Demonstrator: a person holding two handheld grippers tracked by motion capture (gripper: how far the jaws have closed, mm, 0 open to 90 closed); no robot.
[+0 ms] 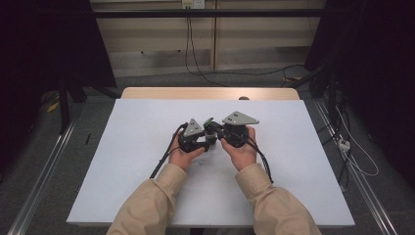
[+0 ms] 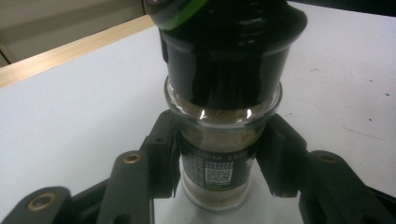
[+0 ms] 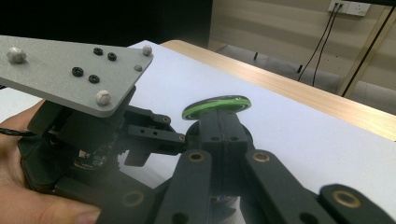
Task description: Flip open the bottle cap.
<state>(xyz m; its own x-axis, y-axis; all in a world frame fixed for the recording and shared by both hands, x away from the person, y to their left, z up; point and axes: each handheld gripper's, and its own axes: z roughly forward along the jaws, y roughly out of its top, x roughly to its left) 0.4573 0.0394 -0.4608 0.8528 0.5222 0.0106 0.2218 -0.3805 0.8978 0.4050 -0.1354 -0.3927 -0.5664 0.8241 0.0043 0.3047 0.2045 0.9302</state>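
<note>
Spice grinder held between both claws, near the centre of the white matte surface [image 1: 147, 161]. My left claw [image 2: 219, 161] clamps the clear glass jar of tan powder [image 2: 219, 135], upright on the surface. My right claw [image 3: 222, 135], at 3 o'clock of it, stands pinched together against the glossy black grinder cap with green-rimmed top [image 3: 215, 106]. To twist well, I judge I should keep the jar vertical, squeeze steadily, and turn only the cap.
</note>
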